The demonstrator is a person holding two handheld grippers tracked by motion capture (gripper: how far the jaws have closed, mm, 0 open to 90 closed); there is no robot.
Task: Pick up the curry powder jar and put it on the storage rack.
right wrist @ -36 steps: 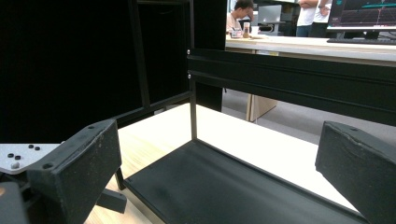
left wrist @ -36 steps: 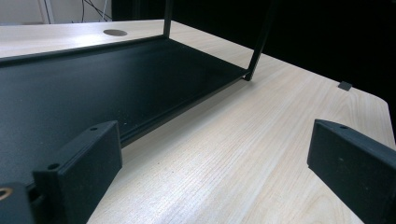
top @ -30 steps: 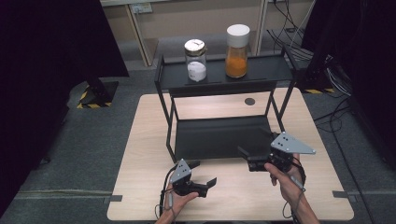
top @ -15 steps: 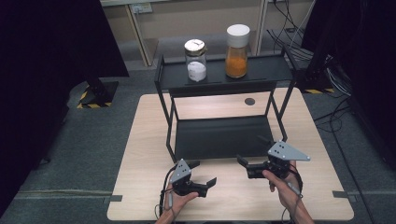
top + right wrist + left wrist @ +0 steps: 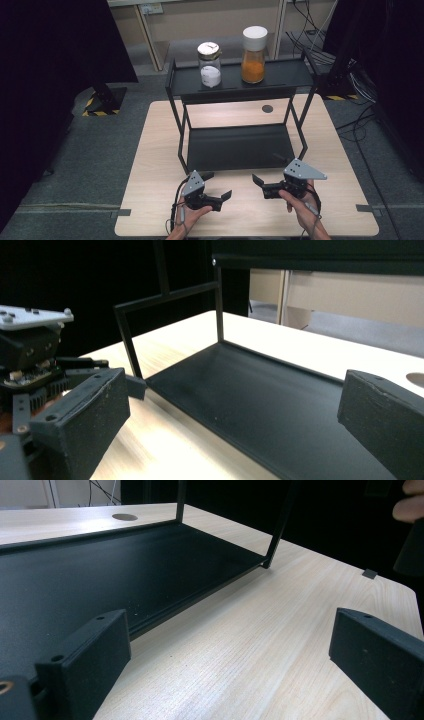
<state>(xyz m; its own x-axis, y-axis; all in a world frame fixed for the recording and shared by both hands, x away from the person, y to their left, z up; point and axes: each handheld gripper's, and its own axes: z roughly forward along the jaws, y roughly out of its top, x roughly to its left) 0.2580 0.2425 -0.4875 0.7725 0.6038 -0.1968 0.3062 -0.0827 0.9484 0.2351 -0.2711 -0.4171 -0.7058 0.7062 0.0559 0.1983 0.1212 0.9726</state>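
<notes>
Your left tool (image 5: 216, 186) rests low over the near edge of the tabletop (image 5: 155, 150), its jaws spread wide with nothing between them, pointing right and a little toward the rack. Your right tool (image 5: 260, 184) sits just across from it on the near right, jaws equally wide and holding nothing, aimed left so the two tools face each other with a gap of bare wood between. Both hover just in front of the black rack (image 5: 239, 146), whose lower shelf lies flat on the tabletop and carries nothing. The things nearest to hand for any work are up on the rack's top shelf at the far side: a glass jar (image 5: 209, 64) with white contents on the left and a taller jar (image 5: 254, 55) of orange contents with a white lid on the right, standing apart from each other. They are well apart from both tools, so you would have to lift and reach forward over the rack's near rail to get at either. Holding the jaws wide this early looks sensible, since each jar is broad and upright.
</notes>
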